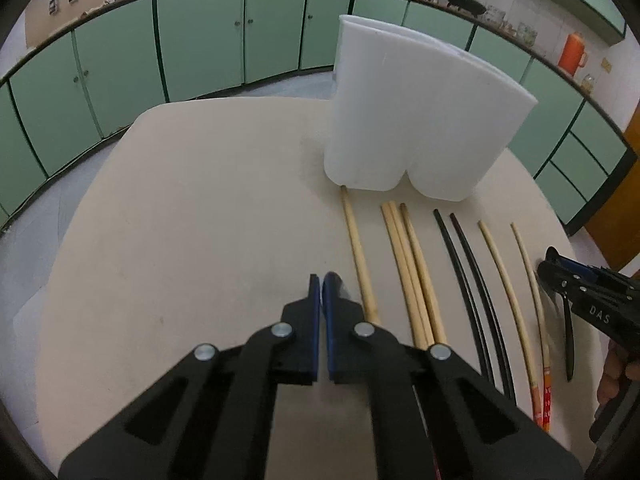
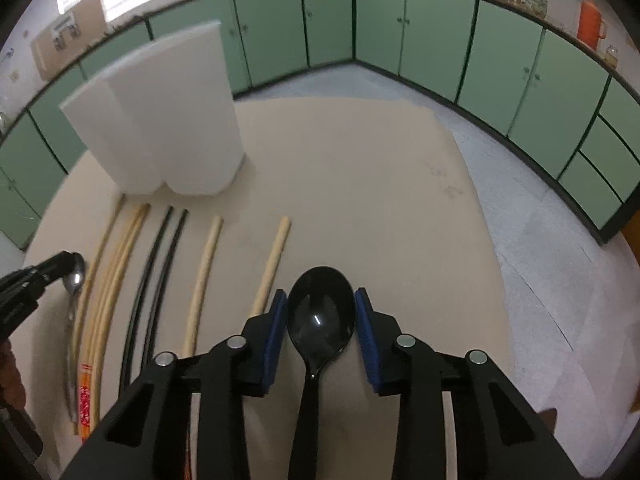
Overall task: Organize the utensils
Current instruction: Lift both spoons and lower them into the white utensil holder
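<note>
Left gripper (image 1: 321, 280) pressed together, lower centre. Right gripper (image 2: 321, 300) pinching black spoon (image 2: 320, 320) bowl. White holder (image 1: 408, 120): contents hidden.

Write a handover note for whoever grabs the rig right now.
Left gripper: shut, tip at the metal spoon bowl; grip unconfirmed.
Right gripper: pads against the black spoon bowl, spoon low over the table.
Wooden chopsticks, black chopsticks and pale chopsticks lie in a row before the white holder.
Done: nothing shows above the holder's rim.
Left: all utensils into the holder.
</note>
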{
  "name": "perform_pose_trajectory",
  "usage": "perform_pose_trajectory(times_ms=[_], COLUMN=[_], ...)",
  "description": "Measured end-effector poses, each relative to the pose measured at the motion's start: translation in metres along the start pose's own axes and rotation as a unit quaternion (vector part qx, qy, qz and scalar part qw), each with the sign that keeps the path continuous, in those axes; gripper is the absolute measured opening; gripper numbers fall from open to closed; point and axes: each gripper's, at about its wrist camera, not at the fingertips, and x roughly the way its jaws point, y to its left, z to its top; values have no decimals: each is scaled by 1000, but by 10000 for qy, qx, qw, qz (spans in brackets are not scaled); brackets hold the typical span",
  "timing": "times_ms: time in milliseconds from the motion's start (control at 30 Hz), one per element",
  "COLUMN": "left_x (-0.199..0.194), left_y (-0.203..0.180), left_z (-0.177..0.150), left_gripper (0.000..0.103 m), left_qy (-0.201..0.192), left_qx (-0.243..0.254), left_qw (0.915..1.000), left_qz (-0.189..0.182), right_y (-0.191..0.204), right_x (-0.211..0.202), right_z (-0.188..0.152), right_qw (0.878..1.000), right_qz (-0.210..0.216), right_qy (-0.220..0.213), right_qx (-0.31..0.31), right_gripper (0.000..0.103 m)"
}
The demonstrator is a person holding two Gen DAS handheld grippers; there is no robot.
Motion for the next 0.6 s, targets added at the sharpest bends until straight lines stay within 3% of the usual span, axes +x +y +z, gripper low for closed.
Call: perform_pose_trajectory(times_ms=[133,300,333,433,500,600], left_x=[-6,9,11,12,11,16], left_y=[4,-3,-3,-9,-13,-18], left_z=[-11,-3,-2,0,0,0], left_gripper=[2,4,12,65,69,65], left_qy=[-151,-61,40,61,17,114], left_qx=[59,7,-39,-141,-139,-118], left_qw=[9999,9999,9999,9999,9999,9998], left_qz=[-41,-98,-143,-67,-42,104], right_y=[-8,-13,-11,-8,-9,-8], right_x=[-5,-4,-4,-3,-2,0], right_z=[-5,-2,-2,-2,-3,-4], right_qw=[9998,9993,9993,9994,9994,9993], right_qz=[182,315,310,292,288,282], right_qy=[-78,-64,-51,-22,-10,27], right_qx=[76,188,195,190,179,224], right_gripper=[34,34,34,34,34,34])
